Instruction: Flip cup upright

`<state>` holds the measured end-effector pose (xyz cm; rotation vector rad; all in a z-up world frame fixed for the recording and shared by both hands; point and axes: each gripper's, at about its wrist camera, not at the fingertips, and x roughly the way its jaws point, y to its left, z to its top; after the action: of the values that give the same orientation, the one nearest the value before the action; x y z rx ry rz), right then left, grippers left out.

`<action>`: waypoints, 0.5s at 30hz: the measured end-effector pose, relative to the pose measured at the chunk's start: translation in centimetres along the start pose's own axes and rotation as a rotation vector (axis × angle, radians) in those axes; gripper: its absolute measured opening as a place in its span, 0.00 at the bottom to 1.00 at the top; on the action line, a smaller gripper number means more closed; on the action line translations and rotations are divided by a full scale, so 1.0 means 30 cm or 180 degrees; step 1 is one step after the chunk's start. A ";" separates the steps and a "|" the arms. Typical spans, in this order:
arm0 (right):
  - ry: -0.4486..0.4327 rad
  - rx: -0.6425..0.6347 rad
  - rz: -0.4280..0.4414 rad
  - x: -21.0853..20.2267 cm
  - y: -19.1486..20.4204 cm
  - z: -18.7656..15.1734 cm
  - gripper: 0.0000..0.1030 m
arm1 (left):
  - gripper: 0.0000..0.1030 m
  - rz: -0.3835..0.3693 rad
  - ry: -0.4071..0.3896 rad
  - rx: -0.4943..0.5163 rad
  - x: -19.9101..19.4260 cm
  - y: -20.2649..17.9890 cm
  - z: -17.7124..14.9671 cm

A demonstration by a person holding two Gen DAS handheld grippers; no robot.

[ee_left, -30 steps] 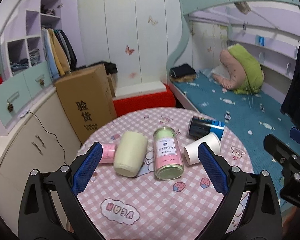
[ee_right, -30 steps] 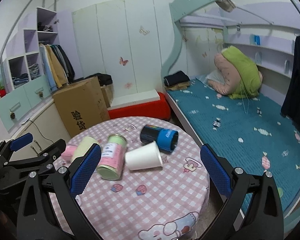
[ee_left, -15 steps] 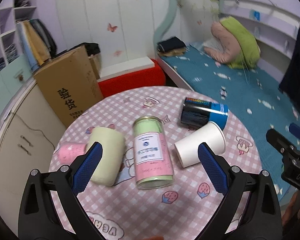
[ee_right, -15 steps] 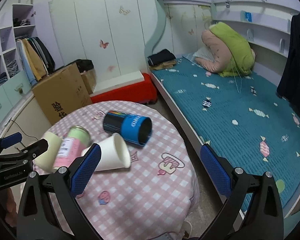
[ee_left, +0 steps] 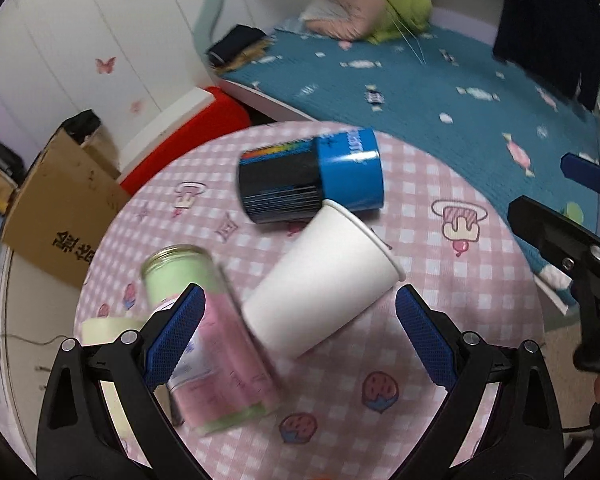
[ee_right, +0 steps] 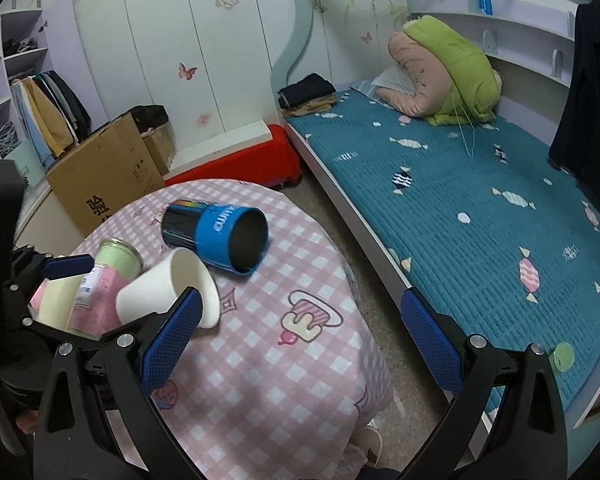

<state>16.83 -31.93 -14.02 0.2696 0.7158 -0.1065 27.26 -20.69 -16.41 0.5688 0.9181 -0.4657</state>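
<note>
Cup [ee_left: 324,276] is lying on its side on the round desk [ee_left: 440,380] with the pink checked cloth, rim pointing far-right, pretty much in the middle of the left gripper's [ee_left: 298,334] view. Its rim sits right up against a blue and black can [ee_left: 310,182] that's also tipped over just beyond it. On the cup's left there's a pink and green jar [ee_left: 212,340] on its side too, with a cream cup [ee_left: 104,330] further left. Both sets of jaws are wide open and holding nothing. The right gripper [ee_right: 300,334] hangs over the right edge of the desk, with the bed [ee_right: 480,220] off to the right.
</note>
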 end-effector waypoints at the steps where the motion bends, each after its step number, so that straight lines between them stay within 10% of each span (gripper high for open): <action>1: 0.0022 0.0021 -0.0014 0.009 -0.009 -0.004 0.93 | 0.94 -0.0010 0.0036 0.0040 0.011 -0.007 0.000; 15: 0.0122 0.0131 -0.0044 0.071 -0.053 -0.020 0.93 | 0.90 -0.0110 0.0504 0.0205 0.202 -0.016 0.026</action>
<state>17.75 -33.30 -16.20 0.3069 0.7541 -0.1295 30.63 -22.35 -21.23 0.6563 1.0682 -0.4879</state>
